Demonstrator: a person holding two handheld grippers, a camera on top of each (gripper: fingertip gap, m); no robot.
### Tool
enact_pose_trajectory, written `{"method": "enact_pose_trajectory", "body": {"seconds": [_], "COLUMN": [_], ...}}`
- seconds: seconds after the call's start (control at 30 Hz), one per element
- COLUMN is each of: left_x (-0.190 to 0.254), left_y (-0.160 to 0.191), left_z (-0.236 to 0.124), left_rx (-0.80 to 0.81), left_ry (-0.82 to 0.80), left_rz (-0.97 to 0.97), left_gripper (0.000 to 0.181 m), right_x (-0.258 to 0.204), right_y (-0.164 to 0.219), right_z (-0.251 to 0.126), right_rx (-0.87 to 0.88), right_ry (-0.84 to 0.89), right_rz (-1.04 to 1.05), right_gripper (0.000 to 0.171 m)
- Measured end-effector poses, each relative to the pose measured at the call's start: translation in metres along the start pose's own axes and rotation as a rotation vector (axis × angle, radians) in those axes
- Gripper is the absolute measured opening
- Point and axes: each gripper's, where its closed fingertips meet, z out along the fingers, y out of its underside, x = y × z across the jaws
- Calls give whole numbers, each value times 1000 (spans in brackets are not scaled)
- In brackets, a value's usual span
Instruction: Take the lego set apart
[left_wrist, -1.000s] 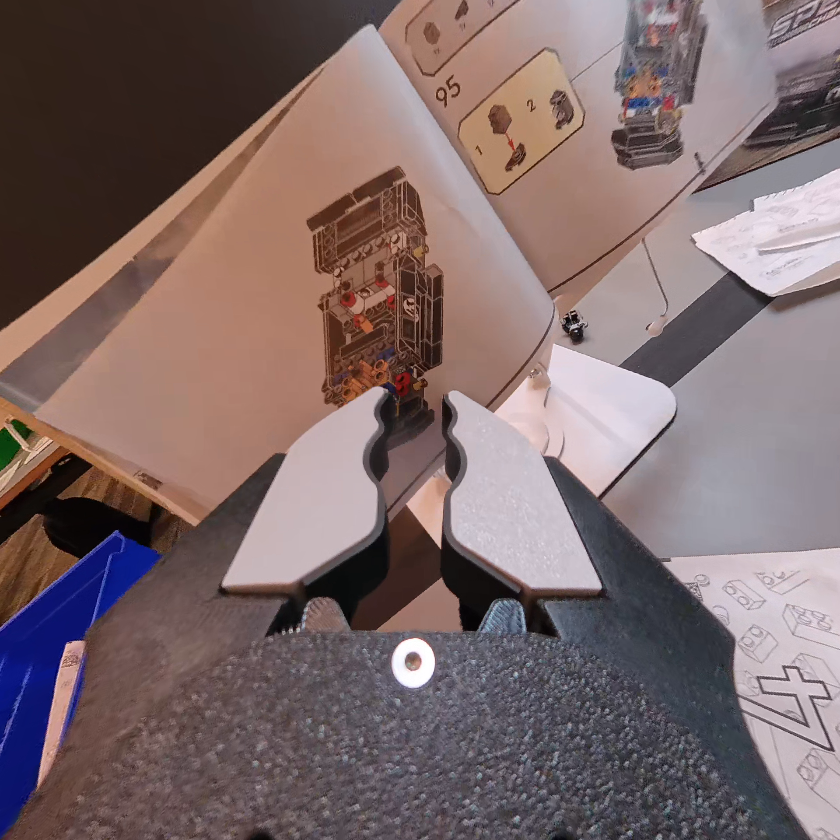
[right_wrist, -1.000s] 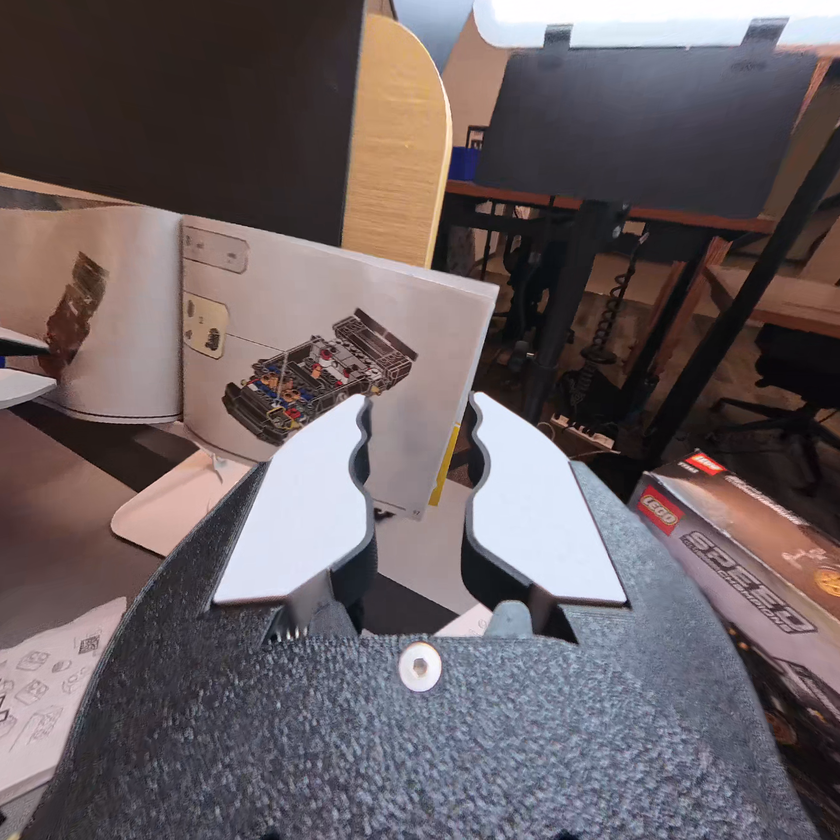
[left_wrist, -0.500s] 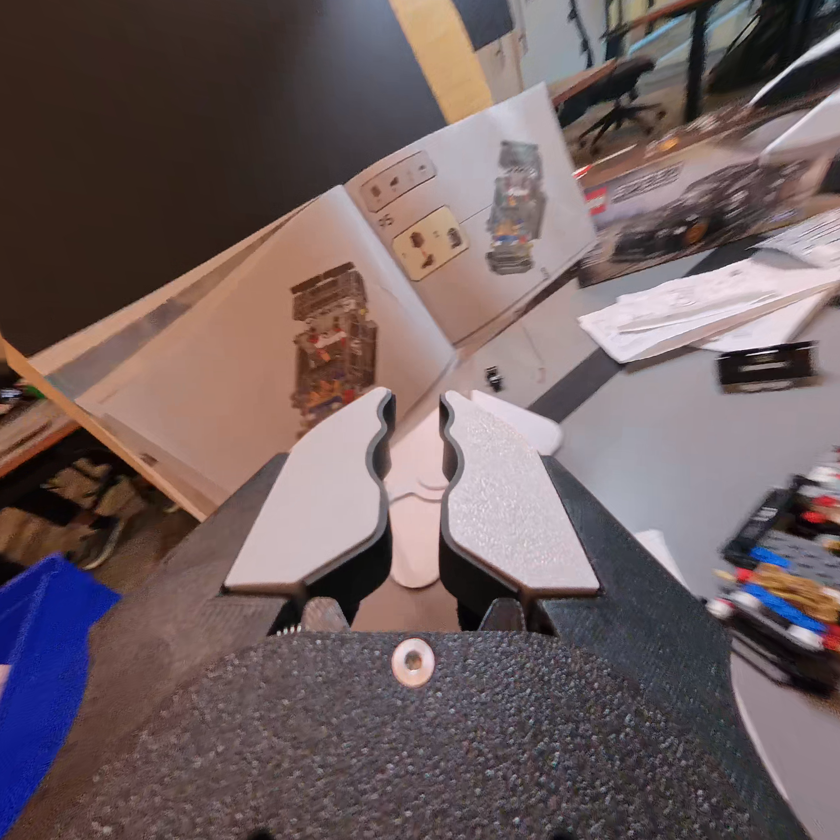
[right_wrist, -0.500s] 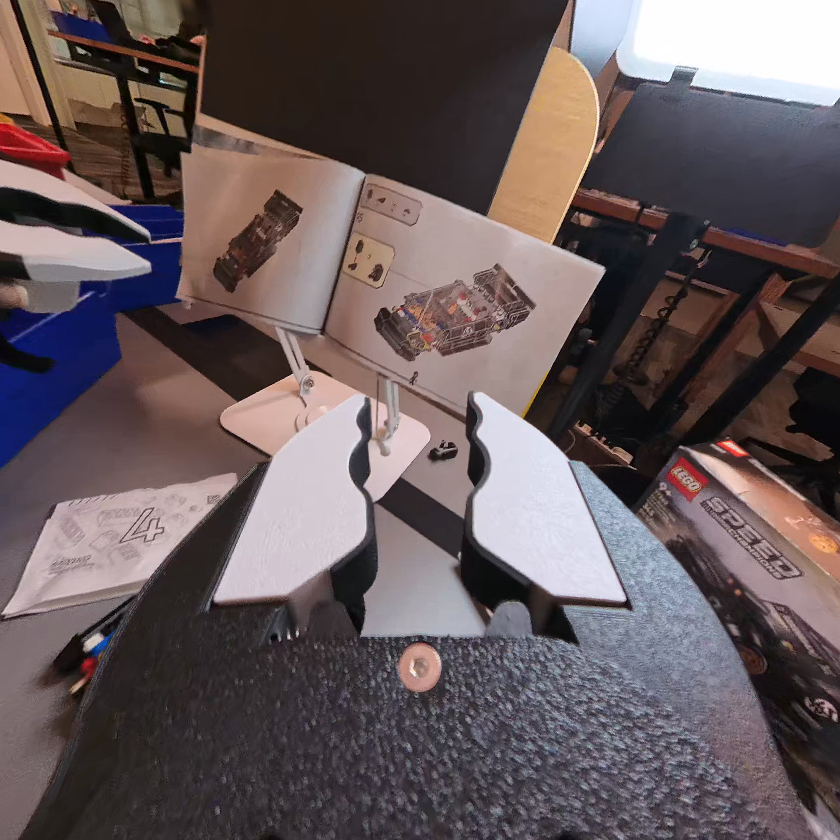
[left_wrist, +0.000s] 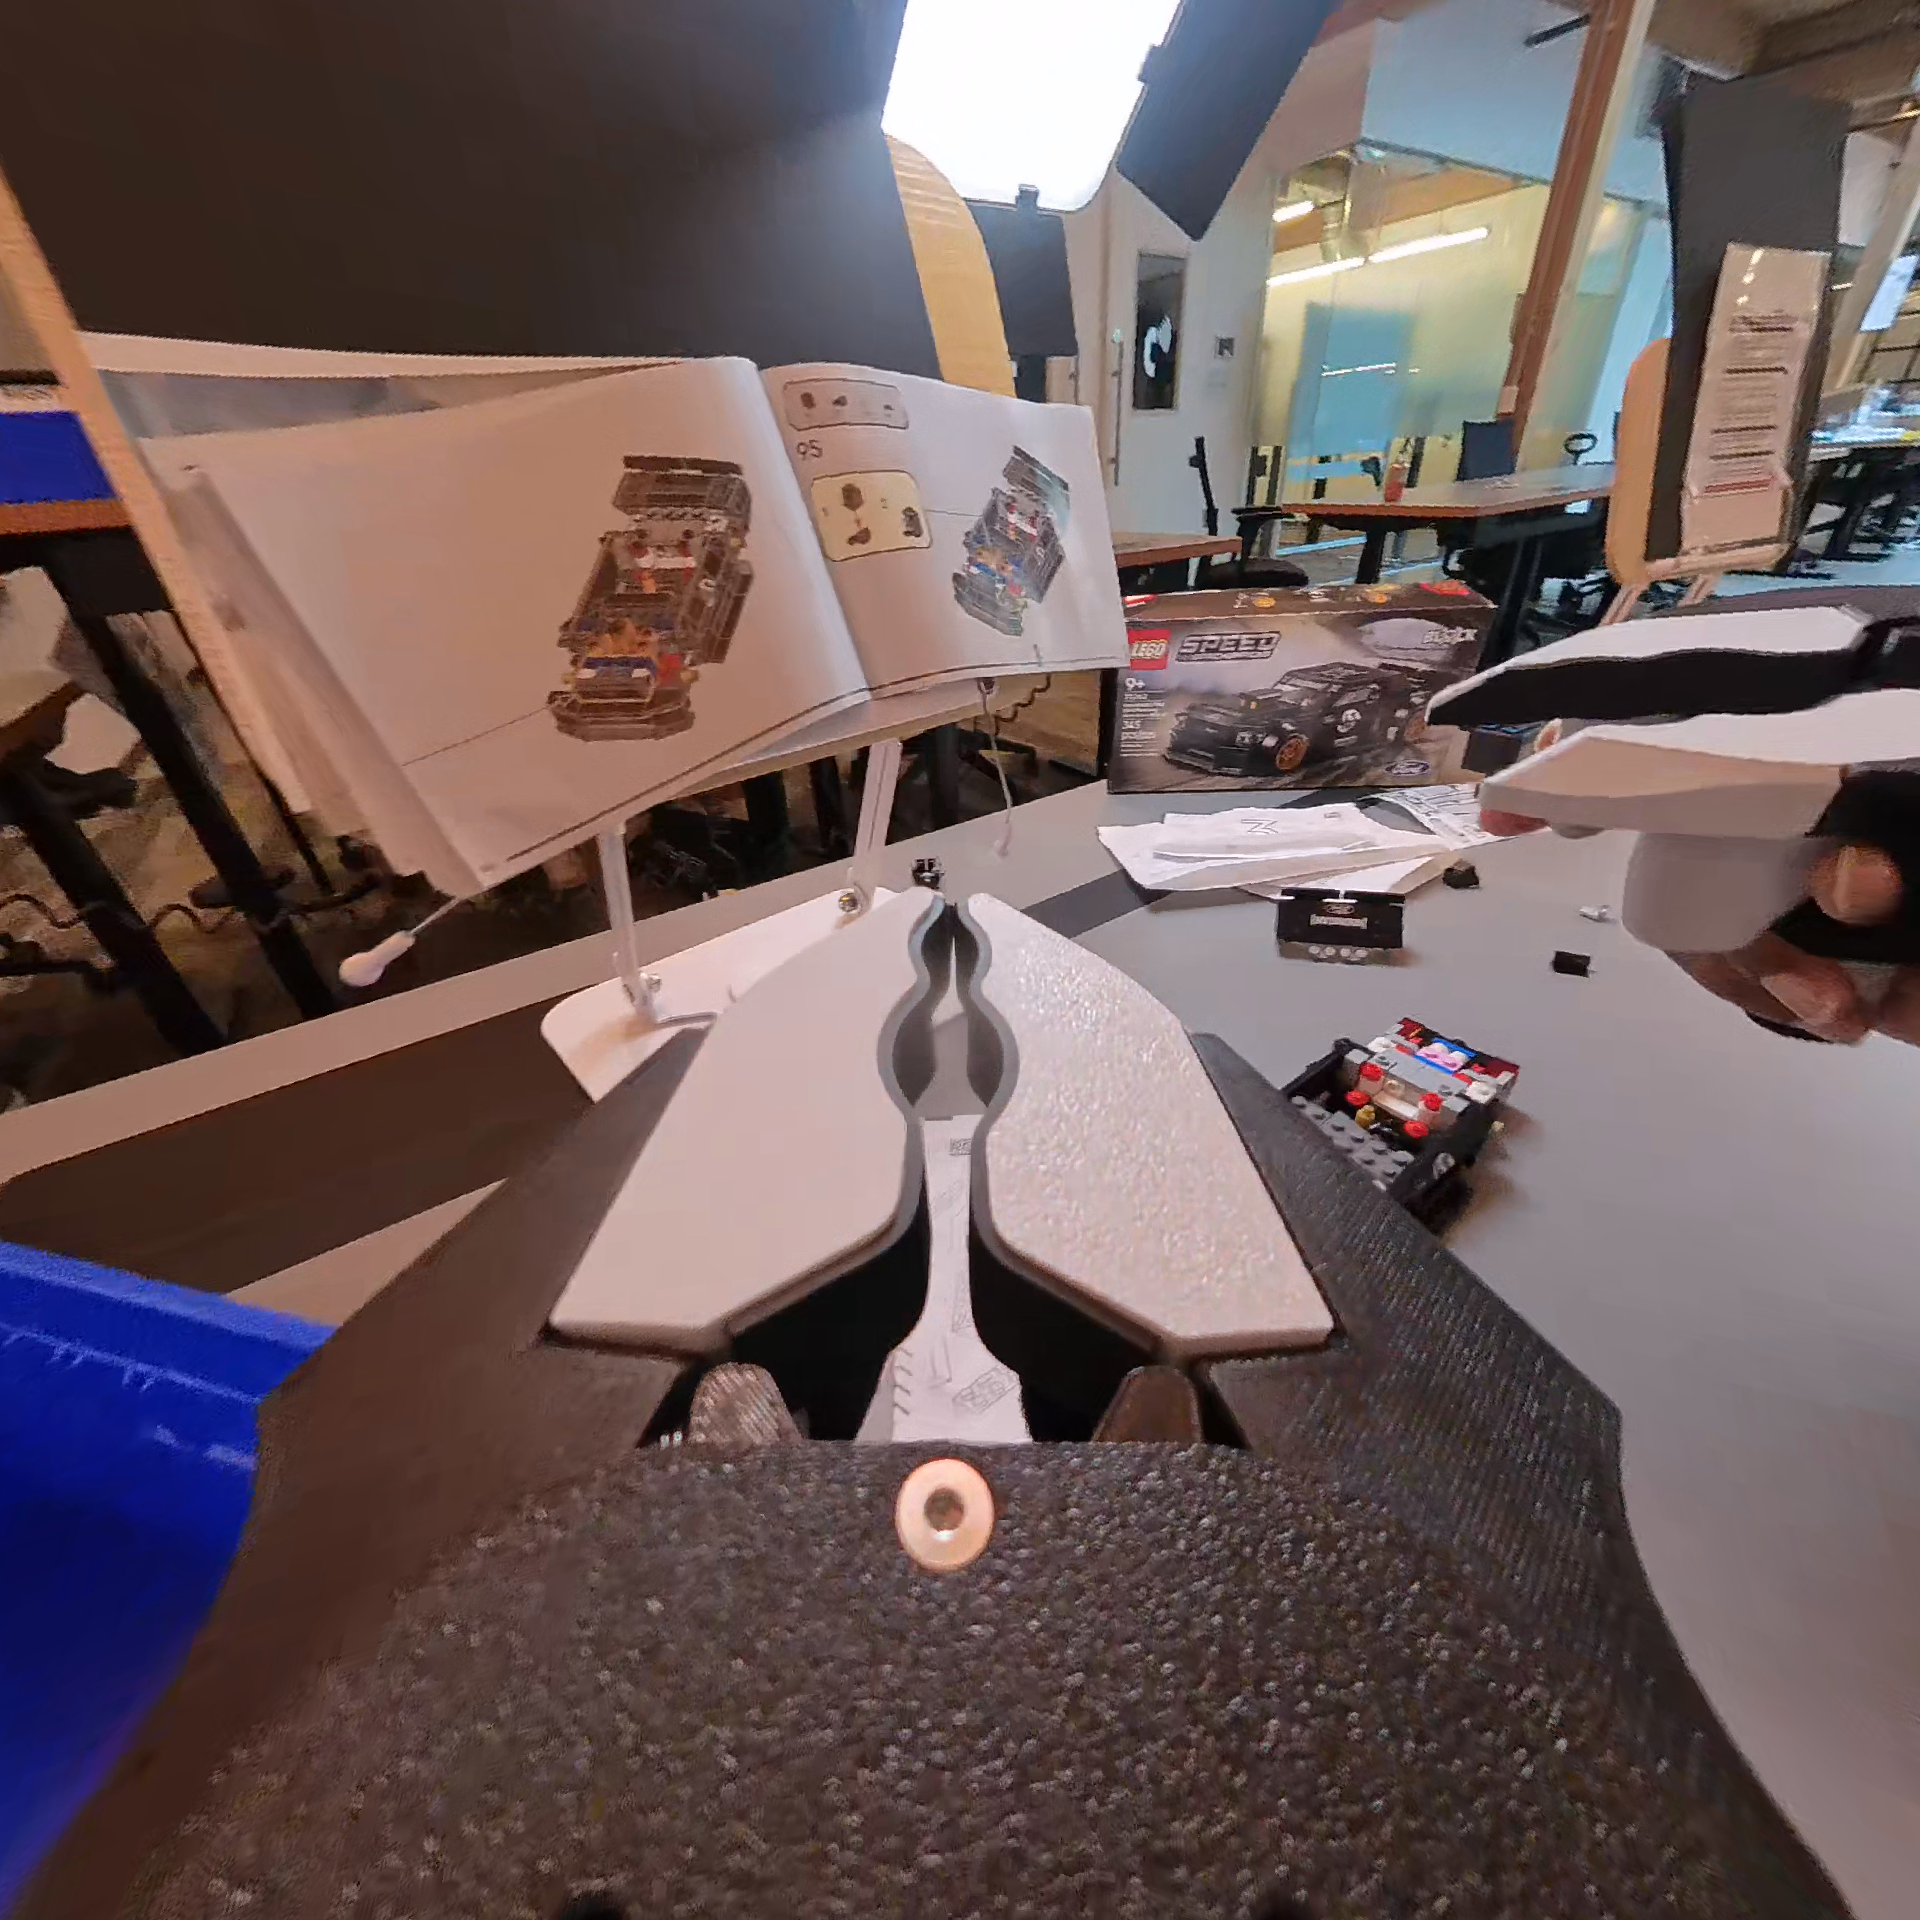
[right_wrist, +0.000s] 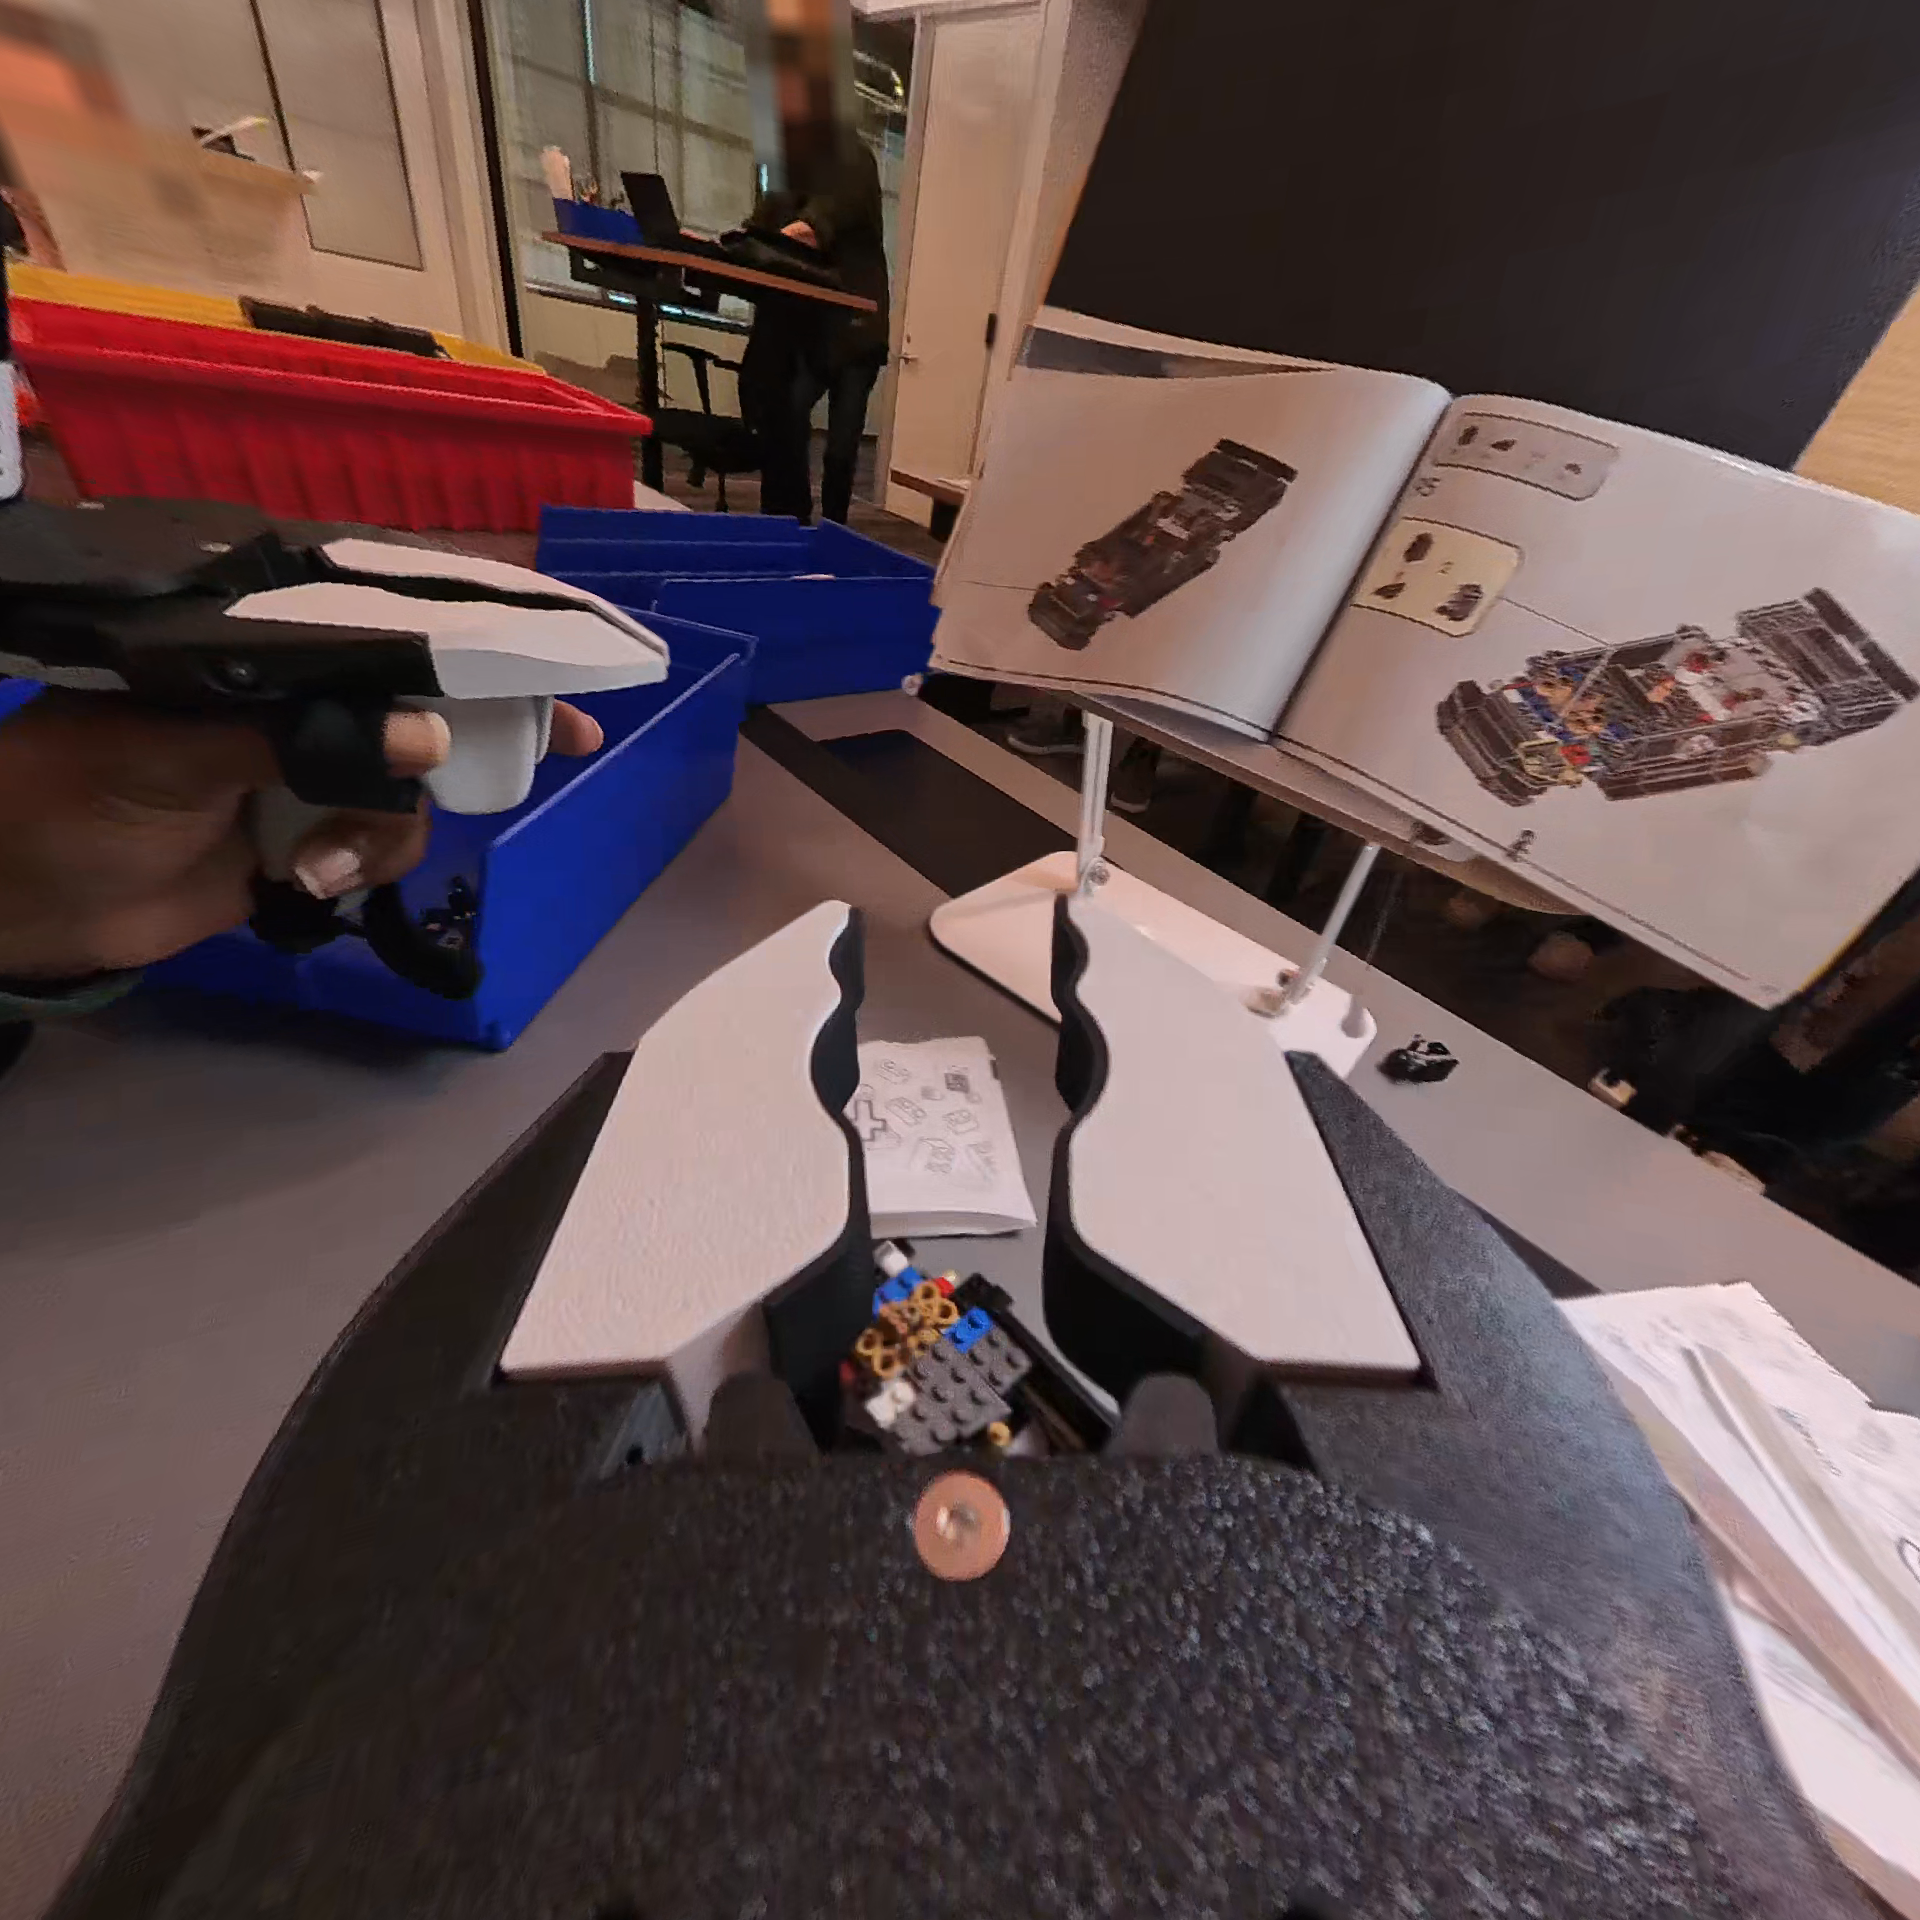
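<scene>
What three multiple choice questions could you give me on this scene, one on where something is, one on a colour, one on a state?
1. Where is the partly built lego car?
A. On the grey table
B. In the bin
C. On the booklet stand

2. What colour is the bin nearest the left gripper?
A. Green
B. Blue
C. White

3. How do the fingers of the right gripper stand?
A. Shut on the car
B. Shut on paper
C. Open, holding nothing

Answers:
1 A, the car sits on the tabletop below the right gripper.
2 B, the right wrist view shows a blue bin just behind the left gripper.
3 C, a wide gap shows between the fingers, with the car and a leaflet seen through it on the table.
</scene>
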Motion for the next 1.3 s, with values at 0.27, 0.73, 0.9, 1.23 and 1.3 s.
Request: {"method": "enact_pose_trajectory", "body": {"seconds": [0.27,0.73,0.9,1.23,1.3], "left_x": [13,20,21,22,21], "left_y": [10,33,34,36,36], "left_z": [-2,7,8,9,8], "left_rx": [7,-50,-56,-66,-63], "left_ry": [17,46,50,54,47], "left_rz": [110,114,116,122,120], "left_gripper": [0,1,1,1,2], "right_x": [-16,4,5,2,1], "right_y": [32,54,53,58,58], "right_z": [15,13,12,14,14], "right_rx": [-32,-59,-59,-77,-77], "right_ry": [-19,-14,-11,-16,-18], "right_rz": [-10,41,37,31,32], "right_gripper": [30,29,28,28,28]}}
